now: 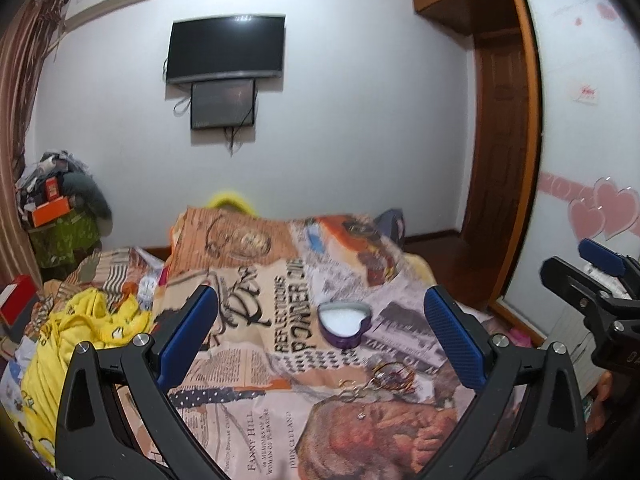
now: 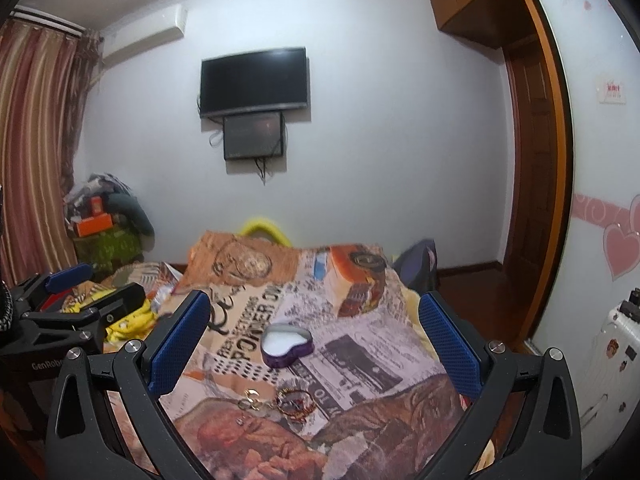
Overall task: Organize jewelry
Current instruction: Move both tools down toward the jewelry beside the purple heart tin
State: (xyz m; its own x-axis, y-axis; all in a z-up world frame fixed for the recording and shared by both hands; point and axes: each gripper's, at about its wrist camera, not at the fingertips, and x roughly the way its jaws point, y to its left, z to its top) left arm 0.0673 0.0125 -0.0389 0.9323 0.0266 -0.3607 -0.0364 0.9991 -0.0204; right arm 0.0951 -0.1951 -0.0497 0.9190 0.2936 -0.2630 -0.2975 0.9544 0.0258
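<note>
A purple heart-shaped jewelry box (image 1: 345, 323) with a white lining lies open on the printed bedspread (image 1: 256, 364); it also shows in the right wrist view (image 2: 286, 344). Nearer me lie a gold bangle (image 1: 394, 374), gold rings (image 1: 352, 390) and a small stud (image 1: 361, 415); the right wrist view shows the bangle (image 2: 296, 400), rings (image 2: 250, 398) and stud (image 2: 240, 421). My left gripper (image 1: 320, 336) is open and empty above the bed, short of the box. My right gripper (image 2: 314, 340) is open and empty, hovering beside it.
Yellow clothing (image 1: 80, 332) lies on the bed's left. A cluttered pile (image 1: 60, 208) stands at the far left by a curtain. A TV (image 1: 226, 48) hangs on the wall. A wardrobe (image 1: 580, 120) and white suitcase (image 2: 612, 360) stand on the right.
</note>
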